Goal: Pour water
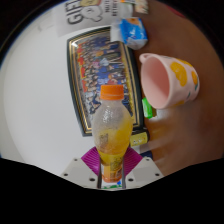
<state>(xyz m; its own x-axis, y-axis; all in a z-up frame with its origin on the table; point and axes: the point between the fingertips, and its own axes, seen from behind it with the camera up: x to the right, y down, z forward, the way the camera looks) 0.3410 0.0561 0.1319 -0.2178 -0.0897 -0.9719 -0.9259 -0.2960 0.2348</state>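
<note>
A clear bottle of orange drink with an orange cap stands upright between my fingers. My gripper is shut on the bottle's lower body, with a magenta pad pressing on either side. A pink cup with a yellow picture on its side lies tipped beyond the bottle to the right, its mouth facing the bottle. A person's hand is below the cup and seems to hold it.
A white table carries a dark-framed picture board behind the bottle. Further back stand a blue and white carton and a box with large letters.
</note>
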